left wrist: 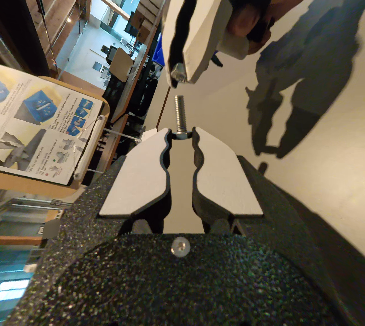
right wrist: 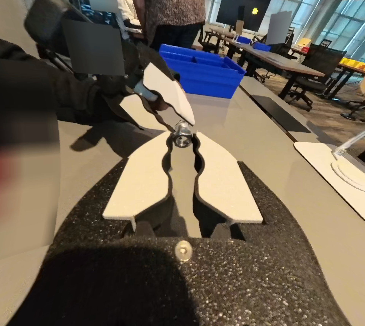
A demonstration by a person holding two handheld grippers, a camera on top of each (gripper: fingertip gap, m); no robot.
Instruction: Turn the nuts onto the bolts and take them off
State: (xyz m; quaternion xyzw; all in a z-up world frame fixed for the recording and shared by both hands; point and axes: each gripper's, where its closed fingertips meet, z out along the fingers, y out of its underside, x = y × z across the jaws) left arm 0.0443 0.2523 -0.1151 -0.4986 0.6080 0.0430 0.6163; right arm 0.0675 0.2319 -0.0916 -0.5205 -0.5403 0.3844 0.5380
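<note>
My left gripper (left wrist: pixel 181 133) is shut on the hex head of a silver bolt (left wrist: pixel 179 111); the threaded shaft points straight forward, held above the table. My right gripper (right wrist: pixel 182 136) is shut on a silver nut (right wrist: pixel 181 140), with its hole facing the camera. In the left wrist view the right gripper (left wrist: pixel 178 79) comes in from the top with the nut (left wrist: pixel 178 73), a short gap from the bolt's tip and roughly in line with it. In the right wrist view the left gripper (right wrist: pixel 180 125) reaches in from the left, with the bolt (right wrist: pixel 183 128) just behind the nut.
A blue bin (right wrist: pixel 207 79) stands at the far end of the grey table (right wrist: pixel 246 138). An instruction sheet on a stand (left wrist: pixel 45 130) is to the left. A white mat with a clear stand (right wrist: pixel 325 168) lies at the right. A person (right wrist: pixel 171 0) stands behind the table. My hands' fingertips stand some 4 centimeters from each other.
</note>
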